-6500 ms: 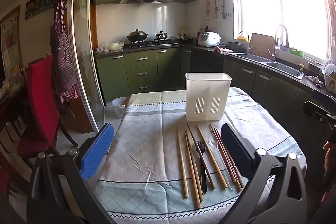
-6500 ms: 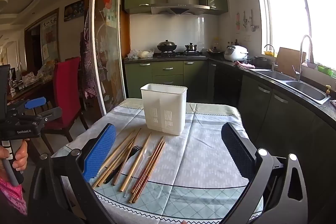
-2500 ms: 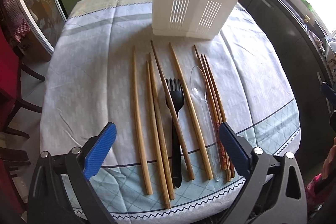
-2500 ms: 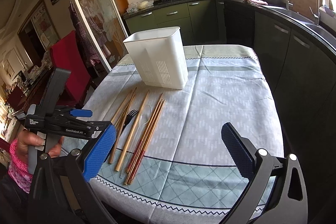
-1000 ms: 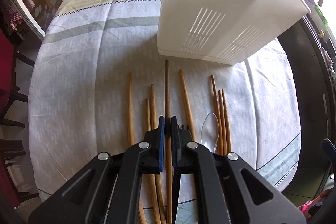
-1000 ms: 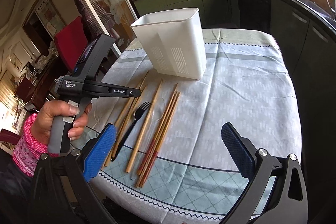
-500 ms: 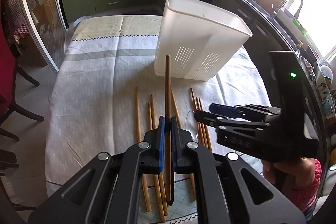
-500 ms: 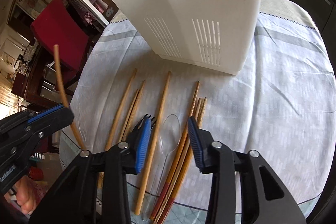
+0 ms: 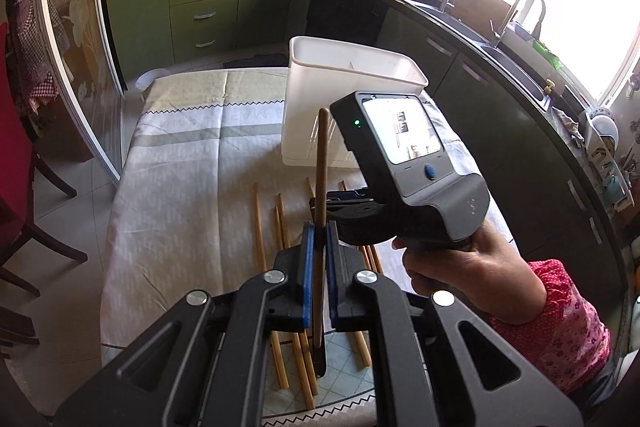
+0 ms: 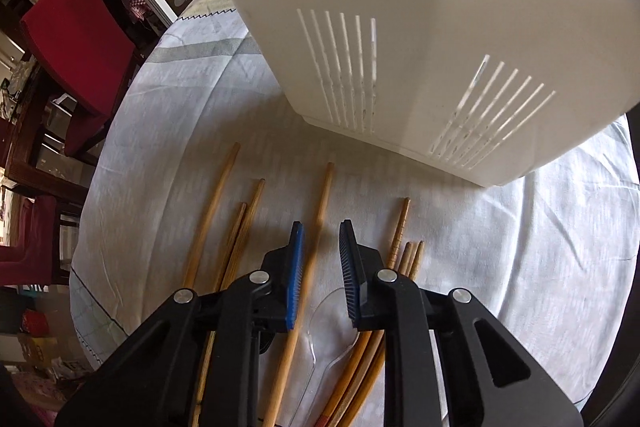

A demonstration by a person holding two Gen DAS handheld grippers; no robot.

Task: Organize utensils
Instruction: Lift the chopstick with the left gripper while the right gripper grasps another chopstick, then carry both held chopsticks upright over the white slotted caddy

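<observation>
- Step I'm on: getting chopsticks off the tabletop (image 9: 168, 163) and into the white bin (image 9: 352, 83), which sits at the far side.
- My left claw (image 9: 319, 259) is clamped on one chopstick (image 9: 321, 163), lifted clear, tip pointing at the bin.
- My right claw (image 10: 320, 259) is low over the row, jaws partly apart, straddling another chopstick (image 10: 320, 203), not pinching yet.
- Next, I reckon: close the right, then tip the left one over the rim.
</observation>
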